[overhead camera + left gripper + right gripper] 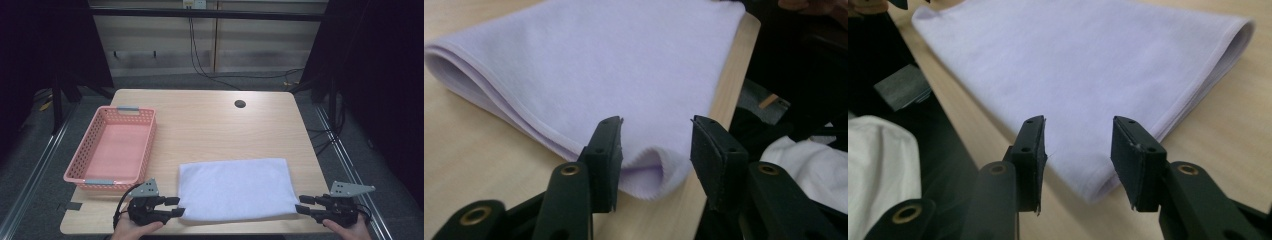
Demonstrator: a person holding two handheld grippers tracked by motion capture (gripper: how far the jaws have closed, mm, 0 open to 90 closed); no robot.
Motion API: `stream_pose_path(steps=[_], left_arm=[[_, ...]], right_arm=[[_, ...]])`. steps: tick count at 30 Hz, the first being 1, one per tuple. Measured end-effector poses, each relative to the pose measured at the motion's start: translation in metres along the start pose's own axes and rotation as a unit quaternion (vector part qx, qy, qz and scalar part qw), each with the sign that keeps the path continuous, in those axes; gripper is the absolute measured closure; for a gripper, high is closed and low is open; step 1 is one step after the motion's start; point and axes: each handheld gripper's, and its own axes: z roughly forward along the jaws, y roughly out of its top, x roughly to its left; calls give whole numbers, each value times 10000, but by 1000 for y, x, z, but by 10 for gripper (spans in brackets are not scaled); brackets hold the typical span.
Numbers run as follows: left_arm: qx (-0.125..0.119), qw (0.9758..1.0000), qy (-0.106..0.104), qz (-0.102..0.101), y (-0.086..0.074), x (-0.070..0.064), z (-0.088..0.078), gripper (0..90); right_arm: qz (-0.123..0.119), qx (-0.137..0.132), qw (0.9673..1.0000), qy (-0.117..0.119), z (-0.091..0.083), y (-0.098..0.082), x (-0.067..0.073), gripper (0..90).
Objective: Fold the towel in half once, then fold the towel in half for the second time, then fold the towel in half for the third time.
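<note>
As laid on bench: folded towel, long axis left–right, near corners between parted, empty jaws of left gripper and right gripper.

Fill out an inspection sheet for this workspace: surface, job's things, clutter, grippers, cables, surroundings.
Surface: light wooden table, with a dark round hole near its far edge.
Job's things: folded white towel lying flat at the near edge, in several layers; its near corners lie between the jaws.
Clutter: empty pink basket left of the towel, apart from it.
Grippers: left hand-held gripper at the towel's near left corner, jaws open; right hand-held gripper at the near right corner, jaws open. Pads do not press the cloth.
Cables: black cables hang down the back wall and run across the floor.
Surroundings: grey floor, dark curtains at both sides.
</note>
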Motion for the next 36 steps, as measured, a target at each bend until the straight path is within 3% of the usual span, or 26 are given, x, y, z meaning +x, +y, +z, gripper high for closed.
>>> stream_pose_path(steps=[4,6,7,11,14,16,17,20,25,28,30,36], left_arm=[[-29,9999,101,-109,17,16,11,630],[57,9997,147,-190,23,26,21,664],[95,9994,289,-153,25,30,25,682],[238,9979,556,-246,29,48,40,684],[109,9966,770,-267,29,57,45,690],[330,9955,854,-242,28,61,53,705],[444,9951,854,-210,27,63,56,706],[420,9957,775,-302,26,67,57,722],[486,9942,962,-59,27,63,60,747],[453,9951,865,-162,28,67,61,756],[406,9953,858,-174,29,68,65,764],[347,9963,774,-169,37,68,80,765]], right_arm=[[40,-228,9996,-181,7,12,3,553],[88,-149,9998,-84,16,17,6,561],[64,-123,9998,-139,20,20,9,561],[-5,98,9999,128,48,29,22,558],[9,240,9995,202,68,36,28,532],[115,316,9993,187,82,41,29,525],[96,331,9993,173,86,42,30,523],[-32,420,9987,303,104,50,34,508],[-298,707,9961,436,138,61,50,487],[-487,927,9939,355,153,62,60,471],[-552,993,9932,267,156,60,61,471],[-389,989,9941,221,145,55,50,500]])
